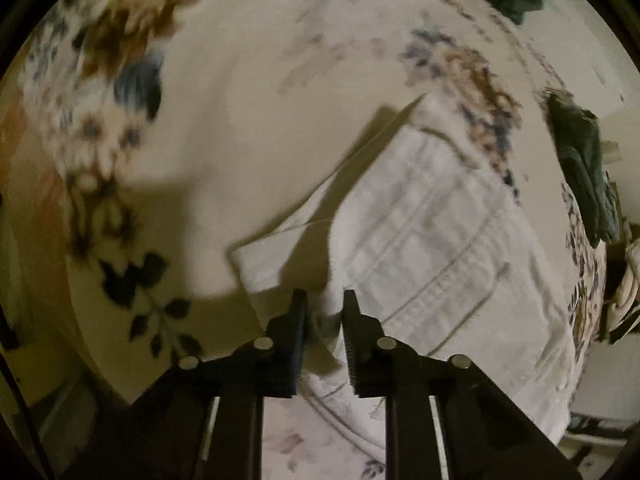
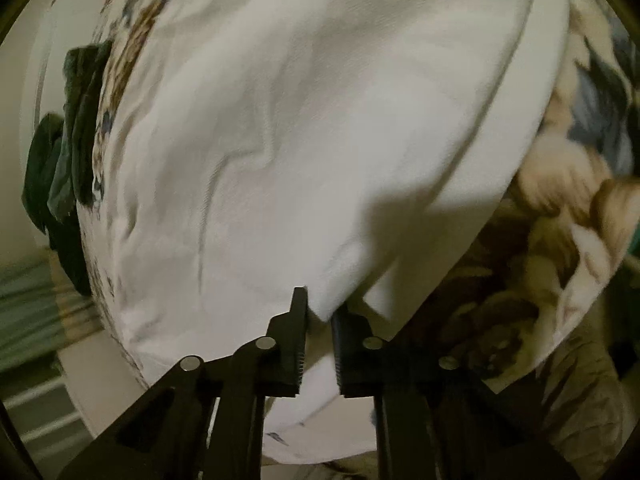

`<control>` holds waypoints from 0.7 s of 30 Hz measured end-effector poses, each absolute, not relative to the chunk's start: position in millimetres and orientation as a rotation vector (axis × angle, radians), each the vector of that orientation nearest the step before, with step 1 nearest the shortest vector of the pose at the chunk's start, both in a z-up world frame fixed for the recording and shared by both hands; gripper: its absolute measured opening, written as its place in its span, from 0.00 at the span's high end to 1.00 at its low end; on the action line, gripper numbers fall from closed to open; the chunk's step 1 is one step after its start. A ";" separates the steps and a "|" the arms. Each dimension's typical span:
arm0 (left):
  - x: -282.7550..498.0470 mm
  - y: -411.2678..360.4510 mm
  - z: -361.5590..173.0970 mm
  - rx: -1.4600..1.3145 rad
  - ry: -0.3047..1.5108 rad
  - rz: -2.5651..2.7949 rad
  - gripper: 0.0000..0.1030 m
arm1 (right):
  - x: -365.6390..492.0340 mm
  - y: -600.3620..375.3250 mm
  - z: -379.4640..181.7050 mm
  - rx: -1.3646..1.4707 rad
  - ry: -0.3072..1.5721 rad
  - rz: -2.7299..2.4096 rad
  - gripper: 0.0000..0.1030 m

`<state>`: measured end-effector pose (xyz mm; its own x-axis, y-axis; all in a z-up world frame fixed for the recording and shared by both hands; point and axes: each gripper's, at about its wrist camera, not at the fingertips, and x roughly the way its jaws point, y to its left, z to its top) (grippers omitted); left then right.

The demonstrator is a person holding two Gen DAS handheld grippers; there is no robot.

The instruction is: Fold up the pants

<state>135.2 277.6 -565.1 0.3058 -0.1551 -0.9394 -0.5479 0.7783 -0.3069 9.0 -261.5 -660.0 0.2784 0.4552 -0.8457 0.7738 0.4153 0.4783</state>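
The white pants (image 1: 432, 224) lie on a floral bedspread (image 1: 224, 128). In the left wrist view a folded edge with seams and a pocket outline runs up to the right. My left gripper (image 1: 325, 304) is shut on a bunched edge of the pants, cloth pinched between the black fingers (image 1: 294, 332). In the right wrist view the white pants (image 2: 304, 128) fill most of the frame, lifted and draped. My right gripper (image 2: 320, 308) is shut on a corner of the pants, with cloth between the fingers (image 2: 294, 332).
Dark green clothes (image 1: 584, 164) lie at the bed's right edge; they also show in the right wrist view (image 2: 64, 148) at the left. A brown and blue flower print (image 2: 560, 200) covers the bedspread to the right. A pale wall (image 1: 576, 52) stands beyond the bed.
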 end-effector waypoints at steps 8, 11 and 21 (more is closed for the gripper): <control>136.0 297.3 -525.0 -0.664 1.149 0.295 0.88 | 5.0 -244.2 -617.8 1.128 1.373 -0.231 0.91; 143.1 298.1 -543.4 -0.612 1.209 0.307 0.88 | -8.0 -244.0 -623.0 1.078 1.421 -0.227 0.91; 149.8 257.1 -530.0 -0.418 1.342 0.311 0.25 | -18.2 -269.1 -642.7 1.145 1.495 -0.170 0.43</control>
<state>149.8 257.1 -530.0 0.2040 -0.0210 -0.9787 -0.4497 0.8860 -0.1127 -18.2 -269.1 -642.7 0.1678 0.5438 -0.8223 0.7146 0.5075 0.4815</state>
